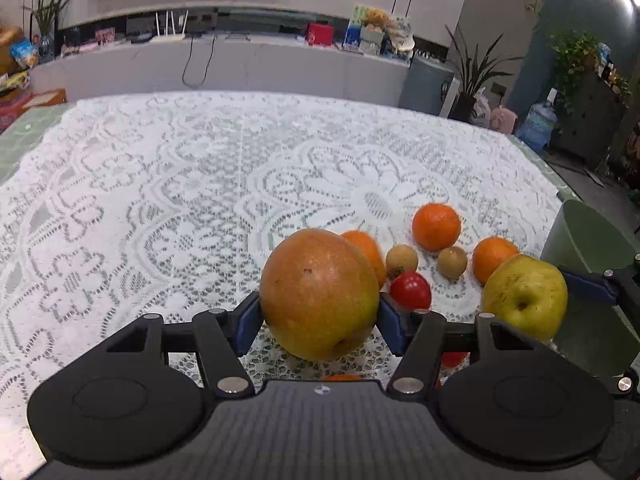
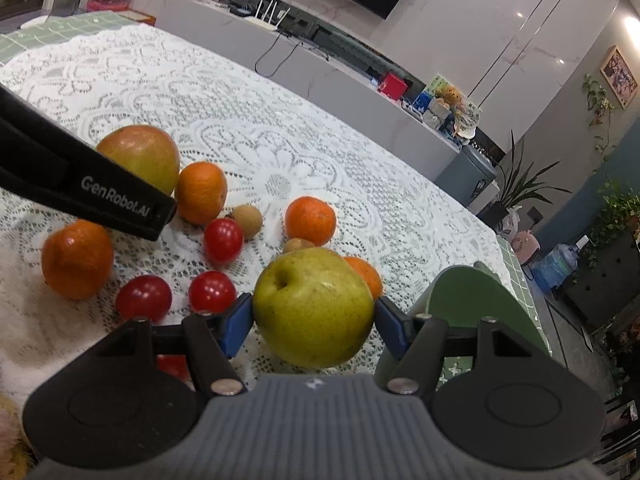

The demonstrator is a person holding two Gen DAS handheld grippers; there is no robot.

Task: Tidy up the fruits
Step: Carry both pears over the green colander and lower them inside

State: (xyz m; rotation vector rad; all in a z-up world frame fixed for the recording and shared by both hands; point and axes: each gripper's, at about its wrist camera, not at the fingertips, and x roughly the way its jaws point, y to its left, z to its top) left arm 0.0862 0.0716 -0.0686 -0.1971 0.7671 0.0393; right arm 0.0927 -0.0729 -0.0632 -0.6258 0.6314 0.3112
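Nearest to me, the left gripper (image 1: 319, 314) holds its jaws closed on a large reddish-orange apple (image 1: 319, 294), one blue pad pressing on each side of the fruit. The gripper points forward, nearly level, low over the lace tablecloth (image 1: 200, 184), and the apple seems to hang just above the cloth, though I cannot say if it touches. Just to its right, the right gripper (image 2: 313, 322) has its jaws clamped in the same way on a yellow-green apple (image 2: 313, 306), stem hollow turned up and to the left. This gripper is tilted, so the tabletop runs slanted in its view, and the black body of the left gripper crosses the left side of that view.

Beside the right gripper, on the right edge of the tabletop, stands a pale green container (image 2: 476, 292); its rim is near the yellow-green apple.

A little farther, loose fruits lie on the cloth between and beyond the two grippers: three red tomatoes (image 2: 223, 240), near each other, several oranges (image 2: 311, 220) and two small brown round fruits (image 2: 248, 221). One orange (image 2: 77, 258) lies apart on the left.

Far behind, a long grey counter (image 1: 240, 68) carries boxes and a white router (image 1: 170, 26).
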